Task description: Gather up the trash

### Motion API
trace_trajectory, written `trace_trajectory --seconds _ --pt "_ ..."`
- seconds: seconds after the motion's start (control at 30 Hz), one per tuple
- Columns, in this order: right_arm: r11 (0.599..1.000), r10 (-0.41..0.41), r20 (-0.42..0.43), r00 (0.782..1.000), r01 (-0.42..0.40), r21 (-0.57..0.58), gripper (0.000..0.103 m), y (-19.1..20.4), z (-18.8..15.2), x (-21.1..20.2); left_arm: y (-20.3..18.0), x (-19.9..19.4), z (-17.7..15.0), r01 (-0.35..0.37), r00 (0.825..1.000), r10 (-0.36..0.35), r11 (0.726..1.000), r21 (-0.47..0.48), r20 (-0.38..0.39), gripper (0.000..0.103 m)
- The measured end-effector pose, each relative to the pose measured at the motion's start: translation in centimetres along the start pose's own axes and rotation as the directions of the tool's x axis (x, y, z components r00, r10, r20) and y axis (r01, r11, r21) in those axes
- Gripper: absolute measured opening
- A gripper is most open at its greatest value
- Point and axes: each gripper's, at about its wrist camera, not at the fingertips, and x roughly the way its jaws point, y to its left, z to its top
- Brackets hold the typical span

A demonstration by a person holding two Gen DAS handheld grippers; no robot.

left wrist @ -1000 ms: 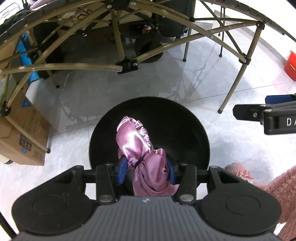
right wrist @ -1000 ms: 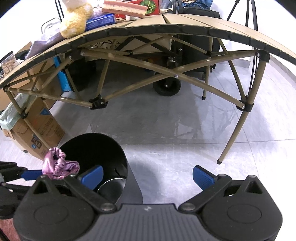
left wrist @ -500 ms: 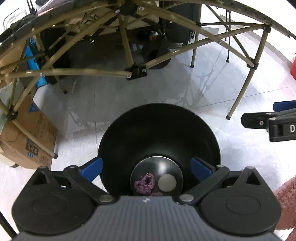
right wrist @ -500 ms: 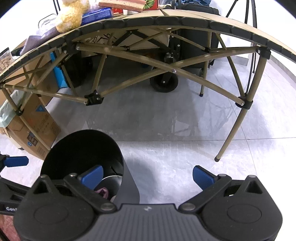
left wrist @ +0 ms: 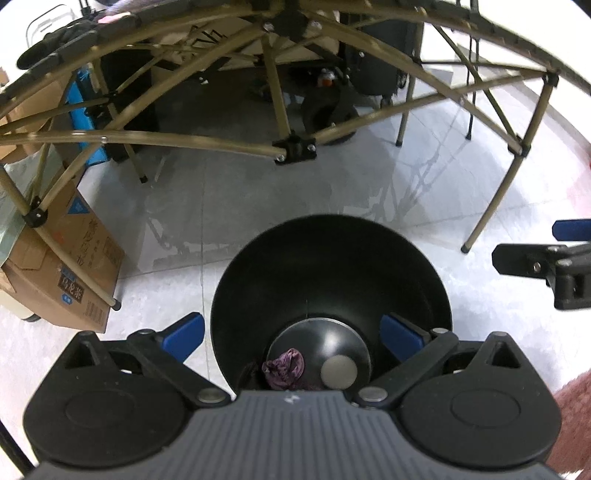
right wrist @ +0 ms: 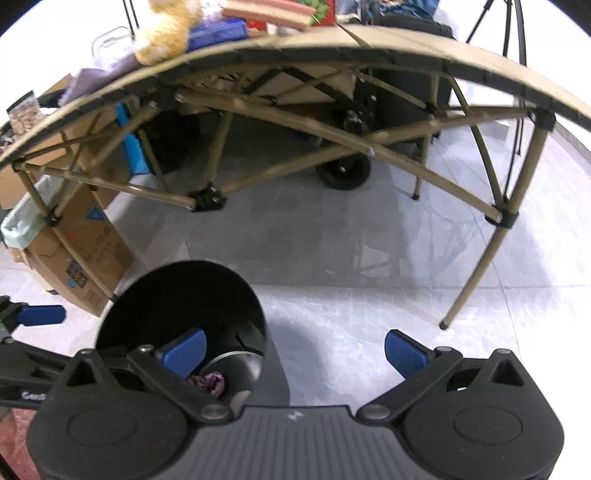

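Observation:
A tall black trash bin (left wrist: 332,258) stands on the pale tiled floor right below my left gripper (left wrist: 291,338). A crumpled pink satin cloth (left wrist: 283,369) lies at the bottom of the bin beside a round silver disc (left wrist: 339,371). The left gripper hangs open over the bin mouth, its blue pads wide apart and holding nothing. In the right wrist view the same bin (right wrist: 177,295) sits at lower left with the pink cloth (right wrist: 208,382) inside. My right gripper (right wrist: 295,350) stands open and empty over bare floor to the right of the bin.
A folding table with tan legs (right wrist: 332,59) arches over the floor ahead, with a plush toy (right wrist: 162,35) and boxes on top. A cardboard box (left wrist: 66,266) sits at left. A black wheel (right wrist: 341,170) stands under the table. A pink fuzzy sleeve (left wrist: 576,417) shows at lower right.
The left gripper opened and let go of the pink cloth, which dropped from the bin mouth to the bin's bottom. The right gripper stayed open.

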Motion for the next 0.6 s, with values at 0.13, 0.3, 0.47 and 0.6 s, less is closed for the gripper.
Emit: trace_trajectory --seconds 0.13,0.3,0.47,0.6 --pt "0.999 0.029 0.054 0.998 -0.028 -0.024 0.103 1.2 0.7 -1.2 0.7 -1.5 0.4 -0.005 0.998 0.006 1.0 -0.024 0.064 0.103" --pt "0.998 0.059 0.201 0.978 -0.05 -0.046 0.103 2.1 1.9 -3.9 2.2 -3.9 1.3 -0.058 0.981 0.067 0.997 -0.054 0.18 0.103" --pt "0.993 0.111 0.338 0.934 -0.092 -0.071 0.103 2.7 3.0 -6.5 4.7 -6.5 2.5 -0.053 0.958 0.091 0.988 -0.147 0.271 0.103" --pt "0.988 0.156 0.407 0.9 -0.133 -0.083 0.103 3.3 4.1 -8.0 5.5 -8.2 3.9 -0.056 0.935 0.116 0.981 -0.184 0.336 0.103"
